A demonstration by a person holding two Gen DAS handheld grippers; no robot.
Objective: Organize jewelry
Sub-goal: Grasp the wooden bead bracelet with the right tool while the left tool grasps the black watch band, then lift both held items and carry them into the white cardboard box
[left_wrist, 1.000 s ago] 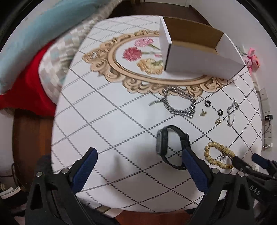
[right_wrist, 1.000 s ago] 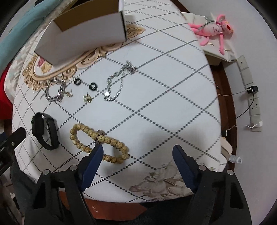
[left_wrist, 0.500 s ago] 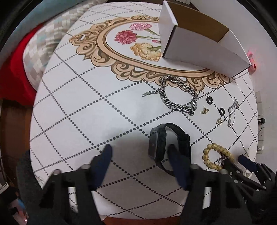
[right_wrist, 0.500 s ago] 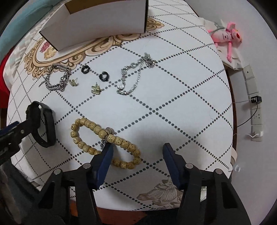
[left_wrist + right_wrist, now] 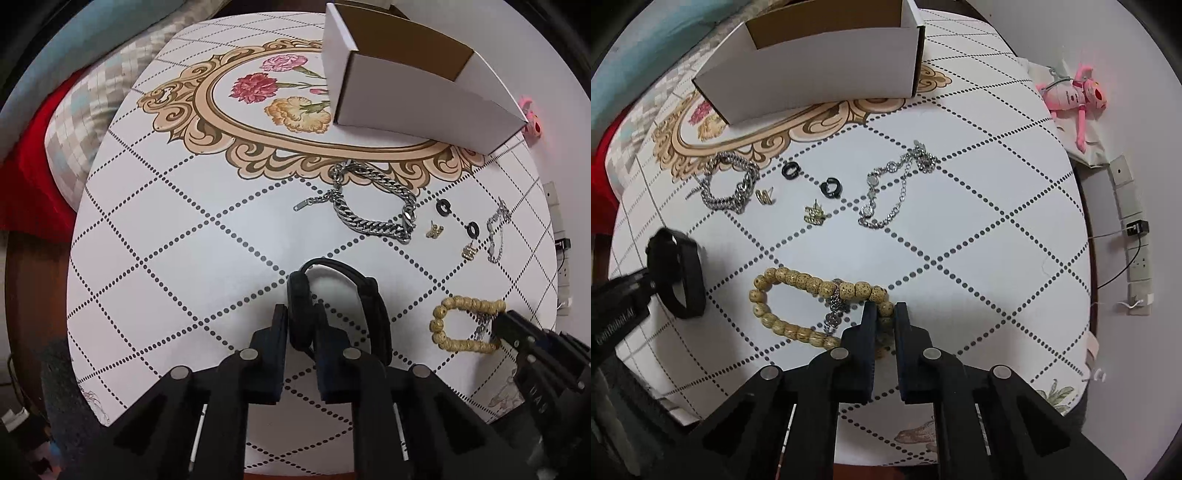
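A black watch (image 5: 369, 295) lies on the white patterned tablecloth (image 5: 184, 258). My left gripper (image 5: 301, 314) points down at it, jaws closing with the pads pressed on the watch body. It shows at the left of the right wrist view too, on the watch (image 5: 687, 280). A tan bead bracelet (image 5: 798, 277) with a small metal charm lies to the right. My right gripper (image 5: 884, 308) closes onto its near-right beads, pads pressing them. In the left wrist view that gripper (image 5: 506, 325) sits at the bracelet (image 5: 465, 306).
An open white cardboard box (image 5: 417, 103) stands at the back. In front lie a heavy silver chain bracelet (image 5: 373, 221), two black rings (image 5: 443, 208), gold earrings (image 5: 814, 214) and a thin silver bracelet (image 5: 890, 188). A pink toy (image 5: 1075, 96) lies off the table's right edge, cushions (image 5: 92, 99) to the left.
Both grippers went from wide open to closed. The left sank over the watch and clamped its body; the right shifted onto the bead bracelet and clamped its beads.
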